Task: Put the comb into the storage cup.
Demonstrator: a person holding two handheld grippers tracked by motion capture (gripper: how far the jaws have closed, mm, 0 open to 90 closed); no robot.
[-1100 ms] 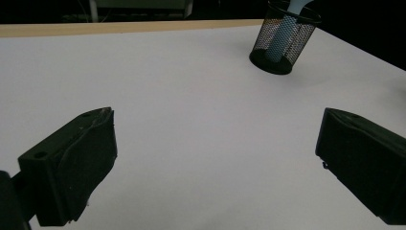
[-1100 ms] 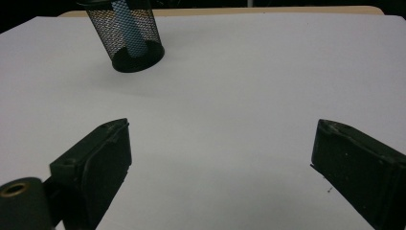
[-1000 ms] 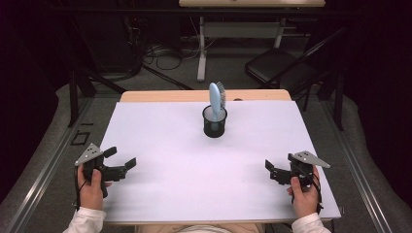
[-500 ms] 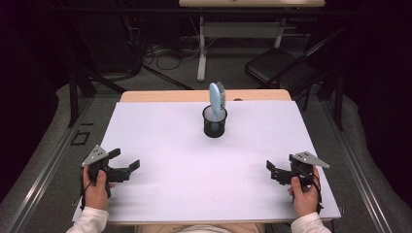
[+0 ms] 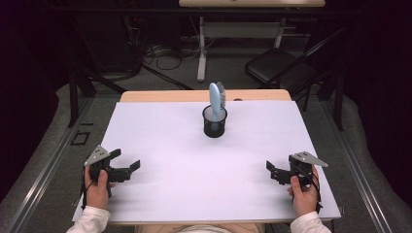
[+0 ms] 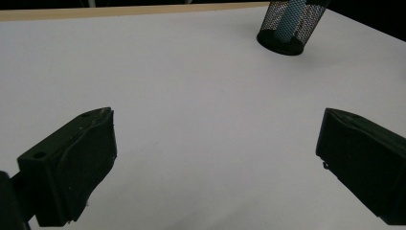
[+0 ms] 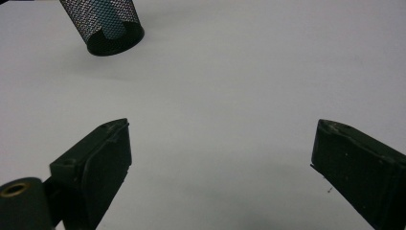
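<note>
1. Since the earlier frames, the left gripper [image 5: 127,169] had edged a little inward from the table's left edge; the right gripper [image 5: 273,171] had kept its place.
2. The blue brush [image 5: 215,98] stood upright, handle down, in the black mesh cup [image 5: 214,124], at about twelve o'clock on the white table [image 5: 194,194].
3. In the left gripper view the cup [image 6: 289,26] sat at about one o'clock; in the right gripper view it [image 7: 103,26] sat at about eleven o'clock.
4. The left gripper, at about eight o'clock, had its jaws wide apart with nothing between them.
5. The right gripper, at about four o'clock, likewise had its jaws spread wide and empty.
6. Both were well apart from the cup.
</note>
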